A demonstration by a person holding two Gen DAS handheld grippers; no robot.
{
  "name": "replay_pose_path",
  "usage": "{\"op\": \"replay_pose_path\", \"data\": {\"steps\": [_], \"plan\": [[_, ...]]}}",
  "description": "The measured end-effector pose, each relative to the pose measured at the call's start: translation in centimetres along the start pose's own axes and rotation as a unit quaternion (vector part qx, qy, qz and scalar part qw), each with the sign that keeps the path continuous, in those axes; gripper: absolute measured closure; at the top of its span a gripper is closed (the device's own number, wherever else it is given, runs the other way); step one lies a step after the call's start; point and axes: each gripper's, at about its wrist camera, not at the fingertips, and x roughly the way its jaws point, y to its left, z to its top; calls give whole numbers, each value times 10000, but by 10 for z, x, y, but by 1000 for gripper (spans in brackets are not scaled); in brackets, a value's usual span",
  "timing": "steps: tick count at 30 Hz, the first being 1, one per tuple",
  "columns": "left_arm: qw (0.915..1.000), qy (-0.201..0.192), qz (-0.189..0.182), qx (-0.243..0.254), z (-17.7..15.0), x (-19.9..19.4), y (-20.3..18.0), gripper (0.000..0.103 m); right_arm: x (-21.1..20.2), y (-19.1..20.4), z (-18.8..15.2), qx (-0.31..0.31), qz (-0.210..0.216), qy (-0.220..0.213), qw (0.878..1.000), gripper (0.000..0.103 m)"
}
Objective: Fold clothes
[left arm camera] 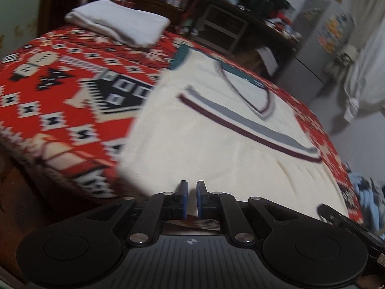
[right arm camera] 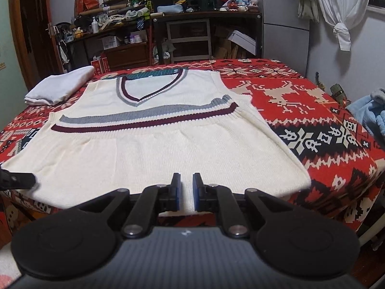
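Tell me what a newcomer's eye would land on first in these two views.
First the cream knit vest, spread flat in the middle of the bed with its grey and maroon stripes and V-neck toward the far side. Next the loud red patterned blanket under it. Then a folded white cloth at the far left corner.

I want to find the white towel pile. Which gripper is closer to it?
Left. The left gripper is on the folded white towel's side of the vest; the right gripper is farther away.
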Motion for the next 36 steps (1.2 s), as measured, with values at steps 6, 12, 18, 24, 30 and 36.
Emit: {"op": "replay_pose_path", "data": {"steps": [6, 12, 18, 24, 30, 36], "plan": [[9989, -226, 291, -298, 8, -12, 31, 98, 0, 0, 0, -8, 10, 6, 10000, 92], [9985, -309, 454, -8, 9, -15, 30, 99, 1, -1, 0, -13, 20, 8, 10000, 92], [9984, -263, 488, 100, 4, -16, 31, 99, 1, -2, 0, -15, 25, 10, 10000, 91], [9975, -245, 575, 316, -1, -21, 24, 99, 1, -2, 0, -15, 32, 17, 10000, 91], [9953, -328, 487, 773, 7, -22, -14, 97, 1, -1, -1, -41, 26, 15, 10000, 91], [9902, 24, 395, 1340, -3, 2, -60, 90, 1, 0, -1, -79, 9, 18, 10000, 90]]}}
